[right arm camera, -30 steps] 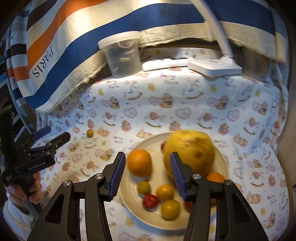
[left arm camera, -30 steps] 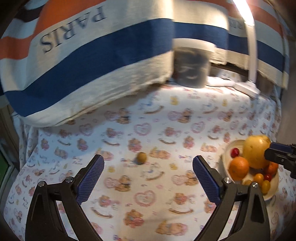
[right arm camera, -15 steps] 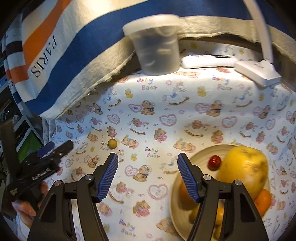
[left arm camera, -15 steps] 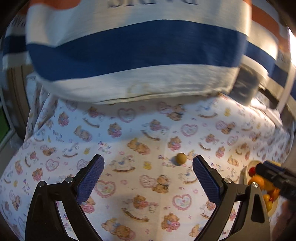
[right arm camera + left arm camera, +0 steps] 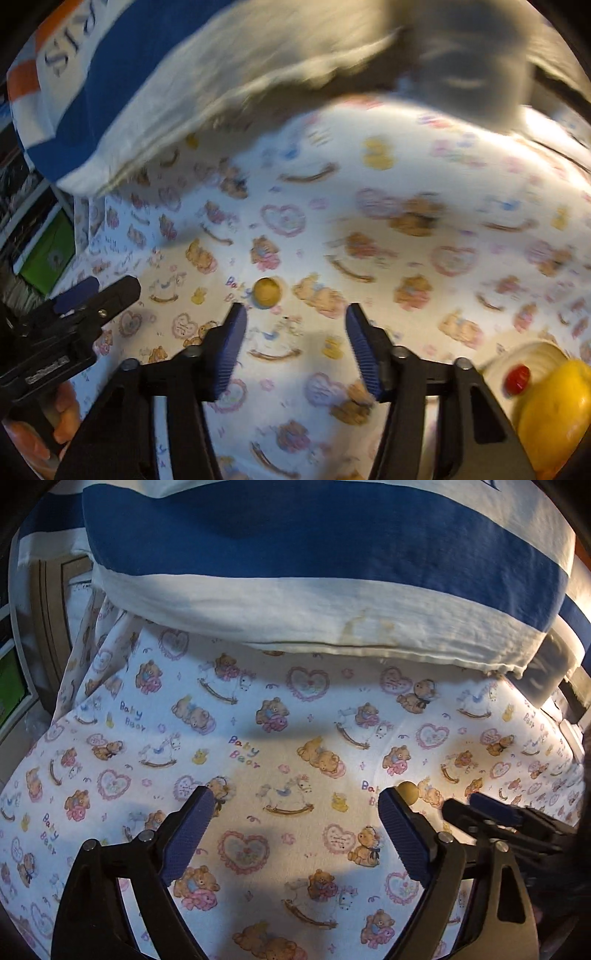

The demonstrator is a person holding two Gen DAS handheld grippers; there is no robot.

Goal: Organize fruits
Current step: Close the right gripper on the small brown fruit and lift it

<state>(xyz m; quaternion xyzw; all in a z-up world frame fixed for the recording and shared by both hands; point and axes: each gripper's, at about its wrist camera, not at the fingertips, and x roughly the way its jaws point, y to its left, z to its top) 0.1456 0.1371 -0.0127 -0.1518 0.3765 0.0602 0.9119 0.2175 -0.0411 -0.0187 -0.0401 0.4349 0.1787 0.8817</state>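
1. The small round tan fruit (image 5: 266, 292) lies loose on the bear-print cloth (image 5: 406, 177), well apart from the cream plate (image 5: 535, 352).
2. The right gripper (image 5: 295, 328), half open and empty after just closing somewhat, should probably shift left; blur hampers judging.
3. The left gripper (image 5: 295, 812), wide and empty, should stay clear.

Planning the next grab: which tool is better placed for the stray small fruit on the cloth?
Probably right. The right tool points at the small fruit, which lies just beyond its open, empty fingers. The left tool aims wide; the fruit sits outside its finger.
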